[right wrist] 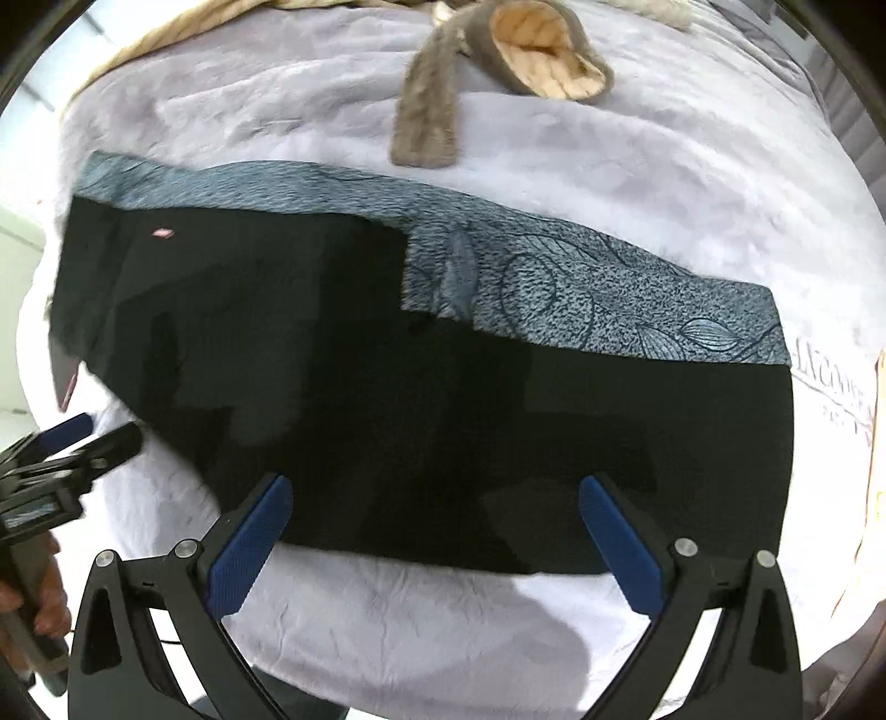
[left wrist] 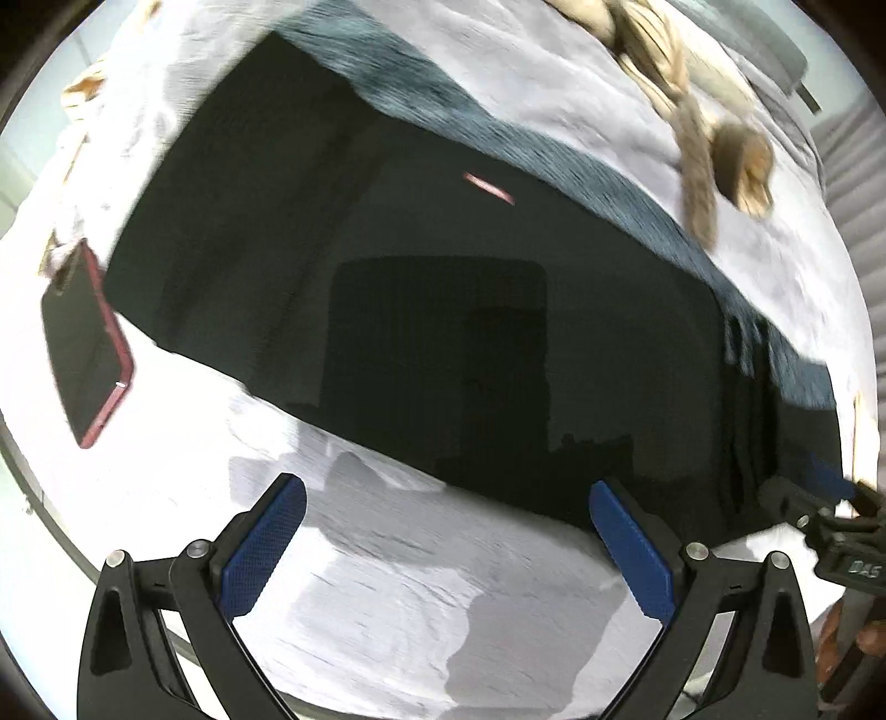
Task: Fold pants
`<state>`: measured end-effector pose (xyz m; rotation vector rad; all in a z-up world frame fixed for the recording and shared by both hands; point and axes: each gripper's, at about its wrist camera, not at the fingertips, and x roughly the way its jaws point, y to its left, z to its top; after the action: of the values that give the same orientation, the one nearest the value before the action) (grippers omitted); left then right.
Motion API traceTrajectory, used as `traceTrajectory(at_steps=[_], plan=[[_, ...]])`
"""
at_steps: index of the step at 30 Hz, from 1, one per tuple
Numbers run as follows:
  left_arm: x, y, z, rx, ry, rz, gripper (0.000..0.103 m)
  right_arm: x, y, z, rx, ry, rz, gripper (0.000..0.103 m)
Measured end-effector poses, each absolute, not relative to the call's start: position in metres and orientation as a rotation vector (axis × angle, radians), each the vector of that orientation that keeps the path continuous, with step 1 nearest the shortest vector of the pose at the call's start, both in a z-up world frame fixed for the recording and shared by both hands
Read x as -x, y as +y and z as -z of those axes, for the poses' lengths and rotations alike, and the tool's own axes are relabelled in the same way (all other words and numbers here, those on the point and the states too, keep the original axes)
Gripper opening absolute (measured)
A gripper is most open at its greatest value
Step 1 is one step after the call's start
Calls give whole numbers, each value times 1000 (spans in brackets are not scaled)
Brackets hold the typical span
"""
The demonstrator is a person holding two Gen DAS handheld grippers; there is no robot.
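Right wrist view shows the black pants (right wrist: 421, 399) spread flat across the centre of the frame on a pale bed cover (right wrist: 609, 166), w/ a blue-grey leaf-print cloth (right wrist: 554, 277) lying partly under their upper edge. The right gripper (right wrist: 437, 543) is seen w/ jaws spread wide and nothing between the pads, its tips over the lower hem of the pants. In the left wrist view the left gripper (left wrist: 448, 548) is also spread wide and empty, held over bare cover just below the lower edge of the pants (left wrist: 387, 288). The fabric is judged soft, light and limp, prob. a bit slippery on the smooth cover; it is expected to sag and crease if lifted by one point only. A hold is best taken at two corners of one short end, or along the hem, pinching both layers together. A red-cased phone (left wrist: 88, 343) lies at the left, just beside the pants, and could be dragged. A beige-lined slipper-like item (right wrist: 548, 50) is at the top of the frame. No containers are seen, so nothing can be said abt contents.
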<state>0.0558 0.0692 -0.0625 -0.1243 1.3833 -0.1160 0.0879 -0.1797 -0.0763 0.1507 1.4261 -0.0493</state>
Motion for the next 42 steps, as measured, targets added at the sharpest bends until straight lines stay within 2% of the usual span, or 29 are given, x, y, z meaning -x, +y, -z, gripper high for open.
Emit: traceTrajectory(at_steps=[4, 11, 16, 21, 27, 31, 32, 33, 34, 36, 38, 40, 42], plan=[[-72, 108, 62, 217, 1323, 53, 103, -93, -183, 98, -171, 1458, 69, 103], [-95, 170, 74, 501, 1214, 94, 103, -86, -183, 102, -156, 1436, 31, 103], [-93, 190, 90, 674, 1177, 143, 103, -78, -209, 98, -320, 1384, 27, 103], [-94, 192, 89, 698, 1170, 133, 103, -81, -233, 101, -433, 1394, -30, 103], [-93, 171, 60, 678, 1089, 168, 103, -80, -248, 96, -462, 1403, -95, 103], [-99, 169, 81, 638, 1151, 133, 103, -72, -250, 87, -448, 1388, -94, 103], [-102, 168, 89, 642, 1179, 122, 101, -73, -248, 82, -450, 1382, -107, 103], [-103, 166, 95, 628, 1195, 97, 94, -72, -240, 71, -459, 1371, -124, 103], [-104, 163, 96, 575, 1204, 66, 78, -73, -235, 62, -466, 1356, -144, 103], [-106, 154, 88, 483, 1188, 50, 66, -83, -229, 40, -460, 1321, -189, 103], [-103, 147, 77, 402, 1156, 24, 48, -93, -215, 20, -449, 1294, -227, 102], [-98, 136, 63, 280, 1122, 10, 40, -109, -198, 3, -468, 1300, -298, 97], [-90, 115, 49, 101, 1069, 2, 39, -129, -176, -12, -476, 1321, -359, 81]])
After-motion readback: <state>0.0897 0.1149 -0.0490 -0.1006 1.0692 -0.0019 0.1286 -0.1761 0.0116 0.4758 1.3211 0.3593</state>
